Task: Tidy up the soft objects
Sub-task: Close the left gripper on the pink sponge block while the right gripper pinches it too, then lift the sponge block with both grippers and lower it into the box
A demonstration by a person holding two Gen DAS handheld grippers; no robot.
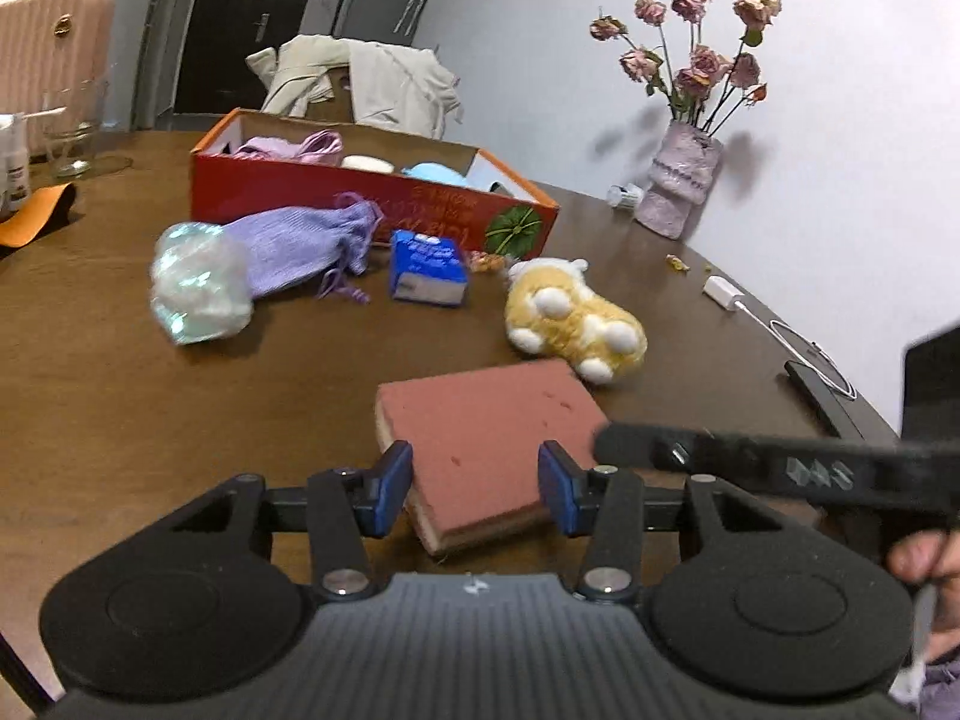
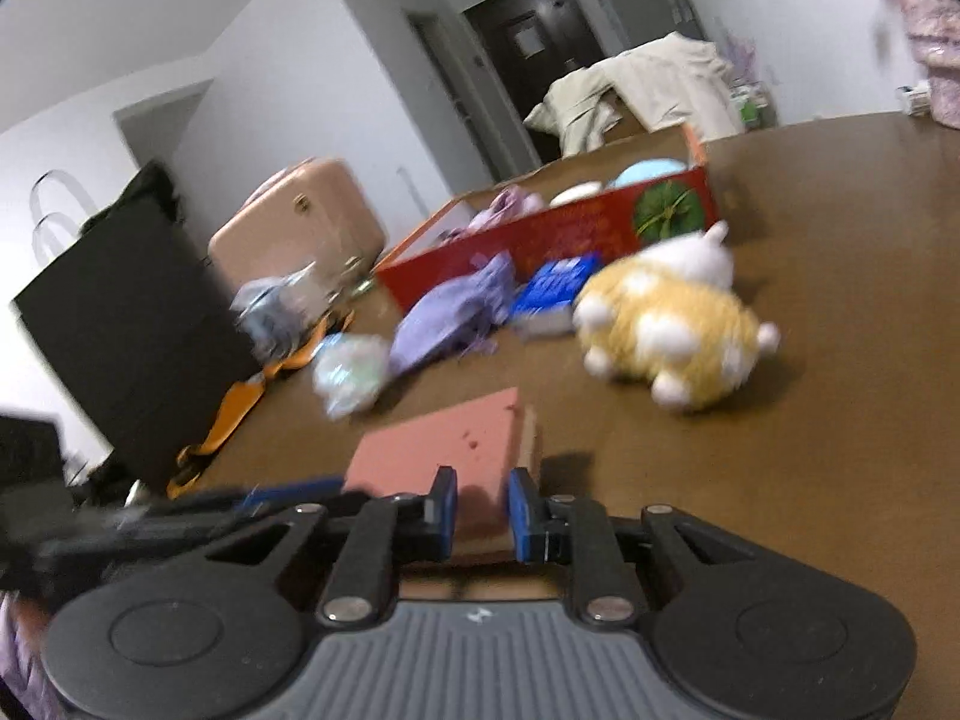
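A: As the left view shows it, where is the sponge (image 1: 480,438)?

B: Near the tabletop's front edge, long axis toward the box (image 1: 372,192). The left gripper (image 1: 474,492) grips its sides.

A: And the right view?

B: The right gripper (image 2: 483,510), nearly shut, pinches its near end (image 2: 444,450).

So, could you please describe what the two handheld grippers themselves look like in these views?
Both match. The left gripper and the right gripper have blue finger pads on black linkage arms joined by silver rivets. Behind sit two round black discs flanking a grey ribbed body with a small white mark. Seen from the left camera, the right gripper's finger is a black bar with pale geometric markings, and a lilac sleeve shows by the hand.
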